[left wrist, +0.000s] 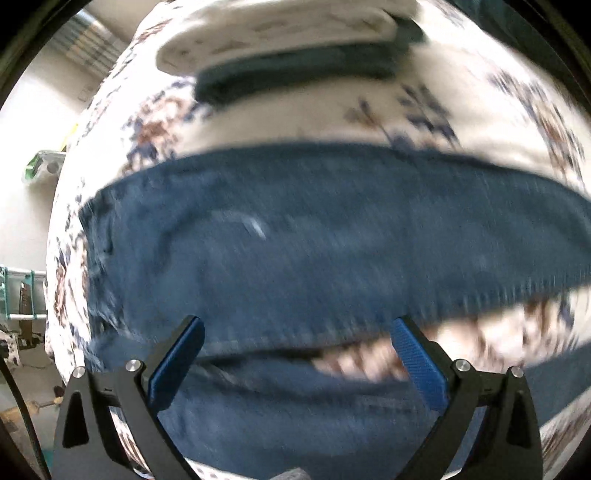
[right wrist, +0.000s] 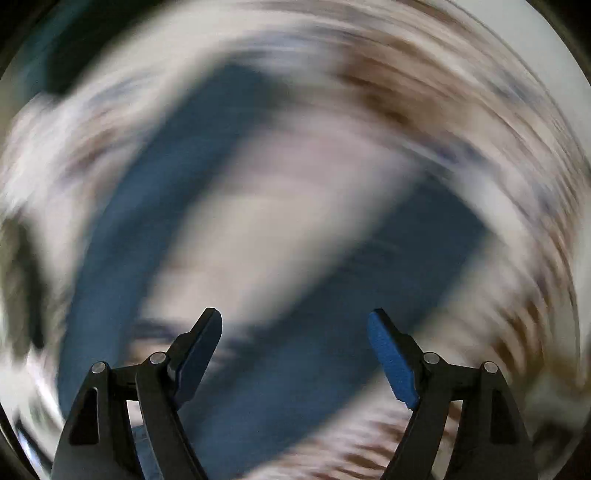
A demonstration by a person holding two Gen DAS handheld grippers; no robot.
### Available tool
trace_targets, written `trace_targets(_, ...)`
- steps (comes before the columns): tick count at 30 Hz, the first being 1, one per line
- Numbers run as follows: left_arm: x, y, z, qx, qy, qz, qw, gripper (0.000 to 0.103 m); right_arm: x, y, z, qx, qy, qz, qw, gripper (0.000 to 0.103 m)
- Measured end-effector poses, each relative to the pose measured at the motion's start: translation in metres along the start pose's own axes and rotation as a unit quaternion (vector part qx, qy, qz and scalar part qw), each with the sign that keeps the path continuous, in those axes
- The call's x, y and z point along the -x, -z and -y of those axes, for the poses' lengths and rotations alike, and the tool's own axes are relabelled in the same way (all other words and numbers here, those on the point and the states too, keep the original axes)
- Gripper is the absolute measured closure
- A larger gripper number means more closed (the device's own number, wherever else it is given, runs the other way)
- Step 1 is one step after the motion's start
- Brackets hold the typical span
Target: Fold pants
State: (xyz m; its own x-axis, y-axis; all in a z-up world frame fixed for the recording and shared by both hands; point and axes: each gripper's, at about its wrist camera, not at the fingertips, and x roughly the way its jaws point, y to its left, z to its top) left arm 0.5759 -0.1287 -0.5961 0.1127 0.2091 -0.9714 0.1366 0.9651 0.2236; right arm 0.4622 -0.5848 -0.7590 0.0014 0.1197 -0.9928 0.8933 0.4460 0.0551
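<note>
Blue jeans [left wrist: 295,229] lie spread across a white floral bedsheet [left wrist: 280,122] in the left wrist view, with one leg running left to right and another part nearer the camera. My left gripper [left wrist: 297,325] is open and empty just above the near denim edge. The right wrist view is heavily motion-blurred. It shows blue denim [right wrist: 280,376] in two bands over the pale sheet [right wrist: 266,221]. My right gripper [right wrist: 295,319] is open and empty above the denim.
Folded clothes, a dark green piece [left wrist: 295,74] and a white patterned piece [left wrist: 280,33], are stacked at the far side of the bed. The bed's left edge [left wrist: 62,206] drops to the floor, with a rack [left wrist: 22,295] beyond.
</note>
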Motion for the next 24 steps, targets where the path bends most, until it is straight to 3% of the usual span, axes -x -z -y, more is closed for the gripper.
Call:
trace_targets(2,-0.004,0.013,0.009,-0.011,0.006,-0.011,0.9999,0.0,-0.019,0.006,0.072,-0.093,0.001,-0.026,0.995,0.02)
trace_targets(4,-0.005,0.024,0.017,-0.02,0.003,-0.015,0.9997,0.0,-0.04,0.014,0.117,-0.167,-0.064,-0.046,0.983,0.02)
trace_targets(6,-0.011,0.033,0.022,-0.026,0.001,-0.024,0.9994,0.0,-0.054,0.018,0.135,-0.205,-0.132,-0.041,0.969,0.02)
trace_targets(7,-0.014,0.036,0.022,-0.027,0.0,-0.027,0.9993,0.0,-0.053,0.019,0.136,-0.201,-0.16,-0.015,0.966,0.028)
trace_targets(8,-0.014,0.04,0.024,-0.028,-0.001,-0.028,0.9992,0.0,-0.047,0.02,0.132,-0.181,-0.144,0.012,0.973,0.039)
trace_targets(10,-0.018,0.043,0.027,-0.035,-0.006,-0.024,0.9991,0.0,-0.036,0.023,0.118,-0.134,-0.133,0.042,0.981,0.087)
trace_targets(13,-0.021,0.043,0.028,-0.04,-0.012,-0.018,0.999,0.0,-0.016,0.03,0.102,-0.075,-0.107,0.085,0.988,0.096)
trace_targets(15,-0.022,0.043,0.027,-0.035,-0.013,-0.018,0.9991,0.0,-0.01,0.028,0.115,-0.088,-0.103,0.093,0.986,0.096)
trace_targets(18,-0.023,0.039,0.019,-0.026,-0.007,-0.024,0.9993,0.0,-0.04,0.018,0.121,-0.072,-0.105,0.024,0.992,0.095)
trace_targets(20,-0.015,0.03,0.012,-0.027,-0.011,-0.012,0.9995,0.0,-0.031,0.009,0.113,-0.018,-0.072,-0.008,0.997,0.09)
trace_targets(21,-0.01,0.024,0.009,-0.028,-0.013,-0.003,0.9995,0.0,-0.021,0.007,0.109,0.003,-0.051,-0.028,0.998,0.079)
trace_targets(22,-0.003,0.015,0.005,-0.03,-0.014,0.011,0.9994,0.0,-0.008,0.007,0.104,0.019,-0.026,-0.036,0.999,0.058)
trace_targets(24,0.012,-0.008,-0.003,-0.039,-0.013,0.037,0.9985,0.0,0.03,0.013,0.083,0.054,0.01,-0.023,0.998,0.034)
